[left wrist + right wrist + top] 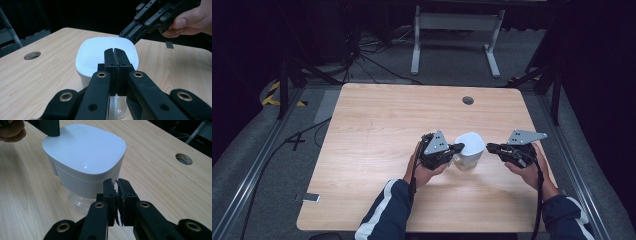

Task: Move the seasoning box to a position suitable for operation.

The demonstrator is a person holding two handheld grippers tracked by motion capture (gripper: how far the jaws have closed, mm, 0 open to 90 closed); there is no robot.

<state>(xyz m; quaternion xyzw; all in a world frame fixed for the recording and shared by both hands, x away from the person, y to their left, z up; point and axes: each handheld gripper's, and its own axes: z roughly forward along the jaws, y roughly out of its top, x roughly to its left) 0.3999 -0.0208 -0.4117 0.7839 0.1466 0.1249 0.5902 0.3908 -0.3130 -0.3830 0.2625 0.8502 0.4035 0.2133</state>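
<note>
- The table [377, 120] is pale wood with a fine grain and a smooth, matt finish.
- The container's white lid [83, 148] looks like smooth plastic with a soft sheen and one small bright glint.
- The container's lower body [77, 201] is clear, glossy plastic.
- The left gripper [115, 53] and right gripper [117, 186] are matt black, with brass-coloured metal rings at the joints.
- The plate [526, 136] on the right gripper is flat matt grey.
- The sleeve [384, 212] is dark cloth with a white stripe.

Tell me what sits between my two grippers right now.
The white-lidded clear plastic container stands between the left gripper and right gripper, as the high view shows. Beside it is bare light wooden table.
</note>
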